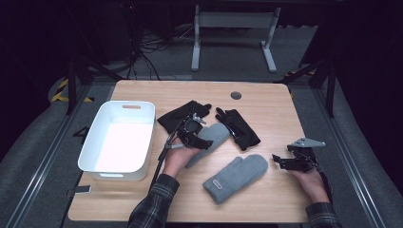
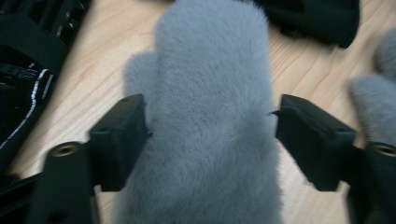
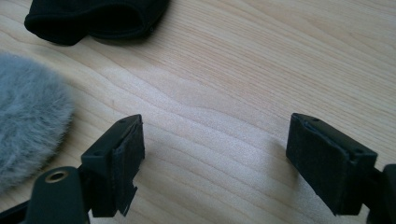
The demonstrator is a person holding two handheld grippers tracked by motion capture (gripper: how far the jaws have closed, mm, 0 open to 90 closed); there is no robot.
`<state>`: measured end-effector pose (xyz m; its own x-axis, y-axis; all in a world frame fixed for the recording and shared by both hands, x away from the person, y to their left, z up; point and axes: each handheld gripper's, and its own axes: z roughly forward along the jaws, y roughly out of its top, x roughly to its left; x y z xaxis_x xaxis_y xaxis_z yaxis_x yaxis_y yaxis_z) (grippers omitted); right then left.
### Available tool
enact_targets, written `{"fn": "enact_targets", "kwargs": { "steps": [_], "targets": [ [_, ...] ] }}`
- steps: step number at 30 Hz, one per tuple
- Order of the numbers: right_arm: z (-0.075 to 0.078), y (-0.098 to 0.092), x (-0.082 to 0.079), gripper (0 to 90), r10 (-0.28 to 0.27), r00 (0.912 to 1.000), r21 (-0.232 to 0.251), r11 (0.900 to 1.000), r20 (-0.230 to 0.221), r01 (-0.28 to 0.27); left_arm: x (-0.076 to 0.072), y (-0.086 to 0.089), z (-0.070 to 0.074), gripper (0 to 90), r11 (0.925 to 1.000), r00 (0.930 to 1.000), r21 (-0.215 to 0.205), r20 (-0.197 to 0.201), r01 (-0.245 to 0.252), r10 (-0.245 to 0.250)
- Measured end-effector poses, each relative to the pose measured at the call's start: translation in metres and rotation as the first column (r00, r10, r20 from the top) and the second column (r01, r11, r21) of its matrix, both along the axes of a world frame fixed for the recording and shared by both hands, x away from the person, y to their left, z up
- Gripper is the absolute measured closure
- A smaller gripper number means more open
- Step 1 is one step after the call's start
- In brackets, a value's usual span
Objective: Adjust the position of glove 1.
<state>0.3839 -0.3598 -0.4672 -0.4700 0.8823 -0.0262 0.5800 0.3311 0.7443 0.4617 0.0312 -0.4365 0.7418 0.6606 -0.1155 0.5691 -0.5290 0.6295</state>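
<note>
Grey mitten (image 2: 212, 116) between left tool (image 2: 210, 135) pads (parted)

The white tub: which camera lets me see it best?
The high view. There the white tub shows whole, standing at the table's left side beside the left gripper. The two gripper views look at mittens and bare wood instead.

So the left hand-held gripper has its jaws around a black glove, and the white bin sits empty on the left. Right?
Not quite: the left hand-held gripper straddles a grey mitten, not a black glove, as the left gripper view shows. The white bin is empty, on the left.
</note>
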Motion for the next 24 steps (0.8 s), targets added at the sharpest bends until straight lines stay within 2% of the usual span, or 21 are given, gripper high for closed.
{"fn": "enact_targets", "kwargs": {
  "steps": [3, 8, 10, 15, 16, 18, 19, 24],
  "targets": [
    [0.000, 0.000, 0.000, 20.2, 0.001, 1.0000, 0.000, 1.000, 0.000, -0.001, 0.000, -0.003, -0.006, 16.1, 0.9996, 1.0000, 0.029, -0.001, 0.007, -0.007],
    [0.000, 0.000, 0.000, 20.1, 0.001, 1.0000, -0.001, 1.000, 0.000, -0.001, 0.001, -0.004, -0.014, 16.9, 0.9968, 0.9999, 0.079, 0.002, 0.011, -0.011],
    [0.000, 0.000, 0.000, 20.2, 0.002, 1.0000, -0.001, 1.000, 0.000, -0.002, -0.001, -0.002, -0.017, 23.1, 0.9969, 0.9999, 0.079, 0.012, 0.005, -0.006],
    [0.000, 0.000, 0.000, 20.2, 0.001, 1.0000, -0.001, 1.000, 0.001, -0.001, -0.002, 0.002, -0.014, 41.8, 0.9979, 1.0000, 0.064, 0.001, 0.007, -0.007],
    [0.000, 0.000, 0.000, 20.2, 0.001, 1.0000, -0.001, 1.000, 0.001, -0.001, -0.002, 0.003, -0.013, 41.8, 0.9982, 1.0000, 0.060, 0.000, 0.007, -0.007],
    [0.000, 0.000, 0.000, 20.2, 0.001, 1.0000, 0.000, 1.000, 0.000, -0.001, -0.002, 0.005, -0.012, 52.9, 0.9986, 1.0000, 0.053, -0.003, 0.008, -0.008],
    [0.000, 0.000, 0.000, 20.2, 0.001, 1.0000, -0.001, 1.000, 0.000, -0.001, -0.003, 0.006, -0.010, 52.9, 0.9989, 1.0000, 0.045, -0.004, 0.009, -0.009],
    [0.000, 0.000, 0.000, 20.2, 0.001, 1.0000, -0.001, 1.000, 0.000, -0.001, -0.004, 0.012, -0.004, 66.6, 0.9995, 0.9996, 0.022, -0.016, 0.022, -0.022]
  ]
}}
